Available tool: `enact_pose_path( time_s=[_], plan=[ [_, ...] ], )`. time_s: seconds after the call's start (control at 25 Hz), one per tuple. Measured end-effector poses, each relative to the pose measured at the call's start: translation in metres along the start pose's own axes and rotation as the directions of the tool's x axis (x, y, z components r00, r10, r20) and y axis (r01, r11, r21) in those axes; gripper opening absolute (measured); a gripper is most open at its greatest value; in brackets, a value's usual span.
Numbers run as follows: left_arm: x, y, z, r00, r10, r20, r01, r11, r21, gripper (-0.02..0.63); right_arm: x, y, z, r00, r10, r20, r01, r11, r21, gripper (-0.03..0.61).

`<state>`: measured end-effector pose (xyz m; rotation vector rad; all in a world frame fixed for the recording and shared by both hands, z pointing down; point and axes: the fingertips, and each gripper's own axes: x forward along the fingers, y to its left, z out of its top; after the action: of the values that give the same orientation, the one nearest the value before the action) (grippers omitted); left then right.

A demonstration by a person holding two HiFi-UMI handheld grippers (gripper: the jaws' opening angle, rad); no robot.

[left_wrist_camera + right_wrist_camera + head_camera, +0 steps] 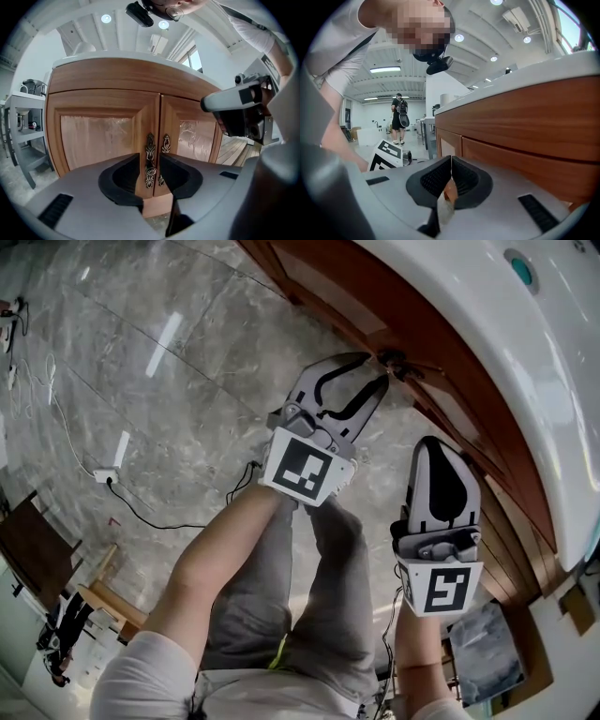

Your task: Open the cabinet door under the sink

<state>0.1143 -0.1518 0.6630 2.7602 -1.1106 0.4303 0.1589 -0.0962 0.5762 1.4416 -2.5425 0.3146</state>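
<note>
The wooden cabinet under the white sink (487,334) has two doors (93,138) with ornate dark metal handles (150,161) side by side at the centre seam. My left gripper (150,159) is open, and the left door's handle shows in the gap between its jaws. In the head view the left gripper (377,371) has its tips close beside the handles (396,361), with no pad pressing on them. My right gripper (434,442) is shut on nothing, to the right, alongside the cabinet front (525,122). Seen from its own camera, the right gripper (451,174) has its pads together.
Grey marbled floor (141,362) with white cables and a power strip (105,474) lies left of my knees. A grey shelf unit (26,136) stands left of the cabinet. Wooden planks (234,150) lie to its right. A person (398,117) stands far behind.
</note>
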Motion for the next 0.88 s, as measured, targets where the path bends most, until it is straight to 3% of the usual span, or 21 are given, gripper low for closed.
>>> enact_pose_path(
  time_s=[0.88],
  plan=[
    [0.039,-0.001,-0.040,1.000,-0.004,0.016,0.004,1.000,0.005,0.112,0.012,-0.014,-0.031,0.999,-0.018,0.027,0.019,1.000,-0.013,0.032]
  ],
)
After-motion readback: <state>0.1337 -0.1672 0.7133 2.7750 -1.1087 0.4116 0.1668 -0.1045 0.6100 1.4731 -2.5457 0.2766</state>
